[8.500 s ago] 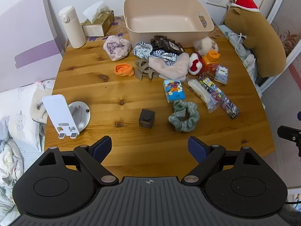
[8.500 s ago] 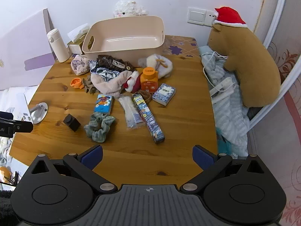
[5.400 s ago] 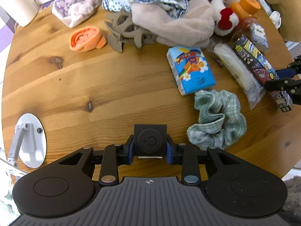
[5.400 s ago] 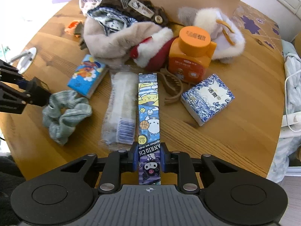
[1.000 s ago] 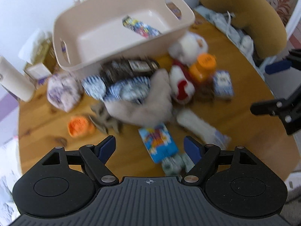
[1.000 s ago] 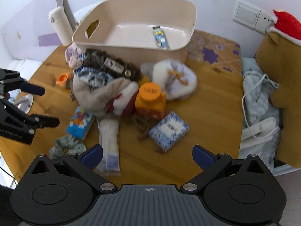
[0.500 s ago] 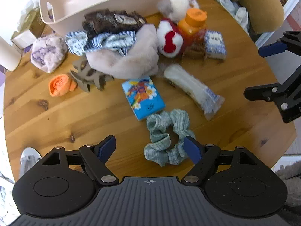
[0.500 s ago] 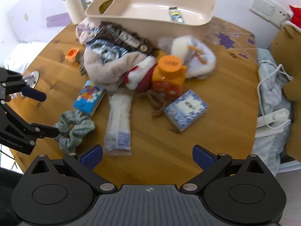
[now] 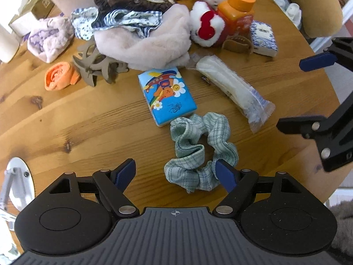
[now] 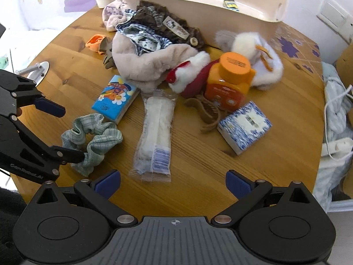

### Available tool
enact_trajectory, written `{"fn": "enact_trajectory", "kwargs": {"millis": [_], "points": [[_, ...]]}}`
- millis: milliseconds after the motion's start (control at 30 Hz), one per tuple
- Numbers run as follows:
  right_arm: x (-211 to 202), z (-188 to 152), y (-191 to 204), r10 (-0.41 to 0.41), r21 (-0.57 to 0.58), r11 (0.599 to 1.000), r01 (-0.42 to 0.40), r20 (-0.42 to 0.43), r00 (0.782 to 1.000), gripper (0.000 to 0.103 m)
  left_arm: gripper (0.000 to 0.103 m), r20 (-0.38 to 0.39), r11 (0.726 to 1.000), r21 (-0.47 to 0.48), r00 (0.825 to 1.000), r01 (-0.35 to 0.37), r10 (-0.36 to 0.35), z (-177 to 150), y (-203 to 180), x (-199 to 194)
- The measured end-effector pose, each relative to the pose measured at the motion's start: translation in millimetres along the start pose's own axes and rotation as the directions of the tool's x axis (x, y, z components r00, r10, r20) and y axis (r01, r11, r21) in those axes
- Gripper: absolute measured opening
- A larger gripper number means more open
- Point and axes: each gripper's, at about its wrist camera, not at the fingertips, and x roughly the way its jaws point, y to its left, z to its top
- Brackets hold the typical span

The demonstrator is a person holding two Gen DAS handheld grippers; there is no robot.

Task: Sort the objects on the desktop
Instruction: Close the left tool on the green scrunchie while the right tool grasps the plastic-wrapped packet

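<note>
My left gripper [image 9: 175, 173] is open and low over the wooden table, its fingers on either side of the near end of a green plaid scrunchie [image 9: 199, 152]. The scrunchie also shows in the right wrist view [image 10: 92, 140], with the left gripper [image 10: 64, 132] around it. My right gripper [image 10: 173, 182] is open and empty, just short of a clear packet of white wipes [image 10: 155, 137]. A blue cartoon tissue pack [image 9: 166, 96] lies beyond the scrunchie. The beige bin [image 10: 205, 0] stands at the back with a patterned box [image 10: 230, 4] inside.
A heap of fluffy cloths [image 9: 141, 37], a plush toy [image 9: 207, 28], an orange bottle [image 10: 229, 81], a blue-white tissue pack [image 10: 245, 127], tan hair claws [image 9: 97, 66] and an orange roll [image 9: 59, 78] crowd the table's middle. A white stand base [image 9: 15, 176] sits left.
Both grippers have come down and forward toward the table. My left gripper now straddles the scrunchie; my right one is closer to the wipes packet.
</note>
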Motion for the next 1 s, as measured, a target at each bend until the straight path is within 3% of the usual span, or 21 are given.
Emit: {"fn": "enact_trajectory", "kwargs": {"millis": [400,600,633,700,767,833,1000], "points": [[24.5,20.8,11.4,-0.053,-0.006,0.999,0.053,0.038,0.998,0.101,0.078,0.027,0.997,-0.08,1.0,-0.012,0.014,8.5,10.2,17.2],[36.9,30.5,9.1,-0.061,0.042,0.997,0.061,0.003,0.998,0.074,0.068,0.046,0.997,-0.067,0.998,-0.032,0.035,11.1,6.8,19.3],[38.9,31.4,8.4,-0.061,0.048,0.997,0.061,-0.004,0.998,0.071,0.064,0.053,0.998,-0.062,0.998,-0.031,0.034,11.3,5.7,18.7],[42.6,31.9,7.6,-0.066,0.058,0.996,0.068,-0.025,0.997,0.049,0.054,0.066,0.998,-0.053,0.997,-0.029,0.032,11.8,3.5,16.9],[41.6,31.6,6.0,-0.06,0.076,0.995,0.061,-0.012,0.998,0.038,0.037,0.073,0.999,-0.042,0.997,-0.026,0.029,12.5,1.0,15.3],[40.9,32.0,4.9,-0.052,0.077,0.996,0.053,-0.012,0.999,0.036,0.024,0.073,0.999,-0.034,0.997,-0.024,0.026,13.5,-1.4,14.4],[34.9,30.8,2.9,-0.025,0.089,0.996,0.025,0.005,1.0,0.029,0.016,0.067,0.999,-0.027,0.997,-0.022,0.024,12.6,-2.7,15.0]]}}
